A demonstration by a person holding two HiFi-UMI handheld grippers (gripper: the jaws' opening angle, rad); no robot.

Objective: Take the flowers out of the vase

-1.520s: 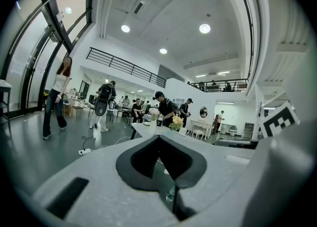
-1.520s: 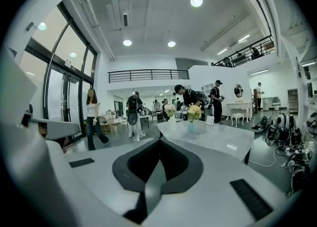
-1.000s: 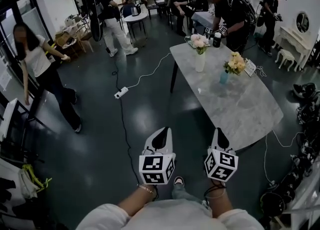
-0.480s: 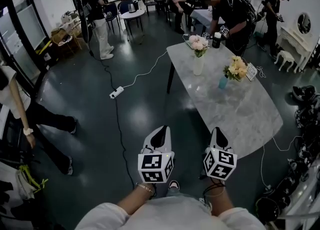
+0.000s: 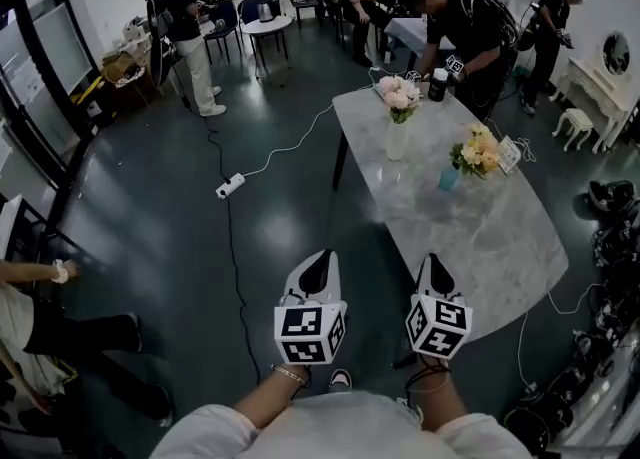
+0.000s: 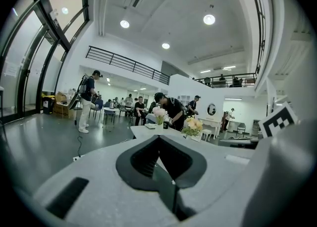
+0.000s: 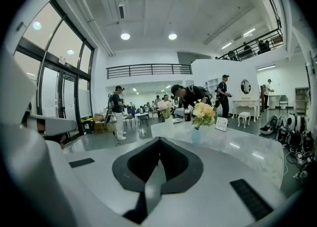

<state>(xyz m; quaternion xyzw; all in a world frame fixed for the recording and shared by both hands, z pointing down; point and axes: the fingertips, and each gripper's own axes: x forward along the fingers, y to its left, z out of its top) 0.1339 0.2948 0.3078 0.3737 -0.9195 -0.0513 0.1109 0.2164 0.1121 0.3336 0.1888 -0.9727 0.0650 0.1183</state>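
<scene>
OP: Bench (image 5: 480,237) sits nearer than a sec ago, its near corner now just ahead of me. Bystander at left has slipped down to the bottom-left edge of the head view. I'm walking in, basically.

SUP: Anything done on the task yet?

OP: Nope, zero. Both bunches look untouched. See the pink flowers (image 5: 399,95)? Upright in the white vase (image 5: 397,139), mid-bench toward the far end. Then the yellow flowers (image 5: 477,151) in the small blue vase (image 5: 449,179), off to the right of it, nearer the bench's right edge.

SUP: Grippers?

OP: Got the left gripper (image 5: 322,259) clenched, nothing between the jaws. Same for the right gripper (image 5: 430,262): clamped tight, empty. Both side by side, aimed at the bench, well apart from either vase.

SUP: So what's left?

OP: Everything, imo. Close the gap, open up, pinch the stems, prob steady the vase w/ the other gripper, lift the flowers clear. Can't tell which vase the task means. Could be both.

SUP: Anyone in the way?

OP: One person (image 5: 455,27) bent over the bench's far end, by a dark container (image 5: 435,82) near the pink bunch. Not between me & the vases.
</scene>
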